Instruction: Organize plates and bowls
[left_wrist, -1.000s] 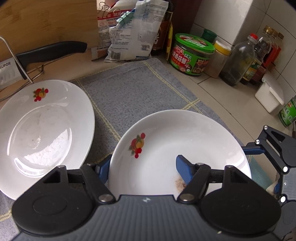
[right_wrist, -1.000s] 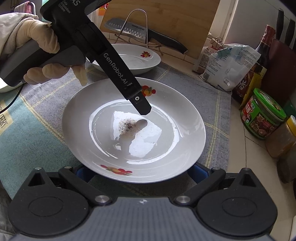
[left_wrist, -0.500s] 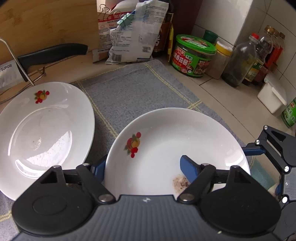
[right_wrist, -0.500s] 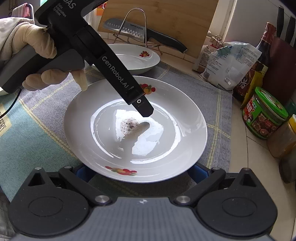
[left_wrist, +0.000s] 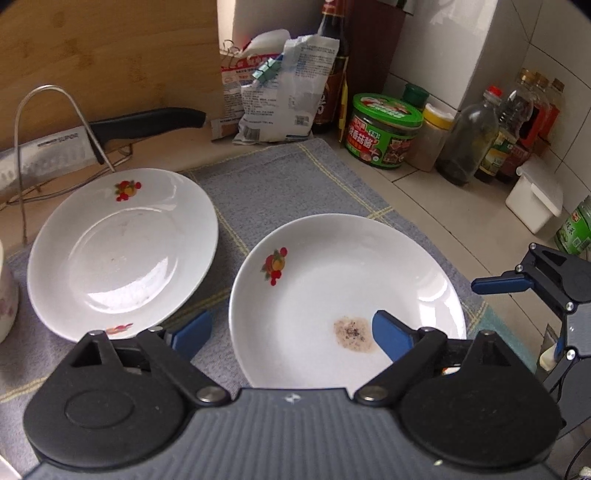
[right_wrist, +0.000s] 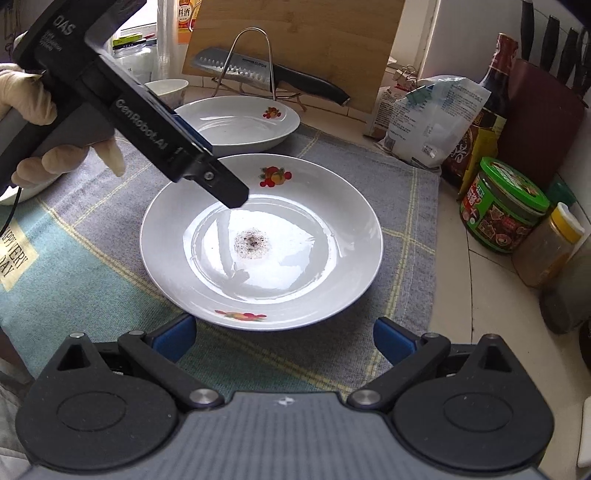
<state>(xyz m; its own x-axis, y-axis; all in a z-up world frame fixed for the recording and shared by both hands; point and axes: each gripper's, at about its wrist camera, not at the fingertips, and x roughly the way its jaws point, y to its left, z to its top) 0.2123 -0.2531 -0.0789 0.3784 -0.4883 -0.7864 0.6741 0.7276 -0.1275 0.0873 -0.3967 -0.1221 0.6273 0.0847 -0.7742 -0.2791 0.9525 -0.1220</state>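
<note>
The soiled plate (right_wrist: 260, 240) is lying on the grey cloth (right_wrist: 402, 206), beside a second plate (left_wrist: 122, 251). The left gripper (left_wrist: 291, 334) is hovering over its rim, jaws opening and touching nothing. The right gripper (right_wrist: 284, 338) is waiting just before it, jaws spread and empty

White tiled wall (left_wrist: 535, 40), wood board (left_wrist: 103, 55) behind.

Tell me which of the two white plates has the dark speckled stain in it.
The nearer plate, under the left gripper; the far plate by the knife rack looks clean.
</note>
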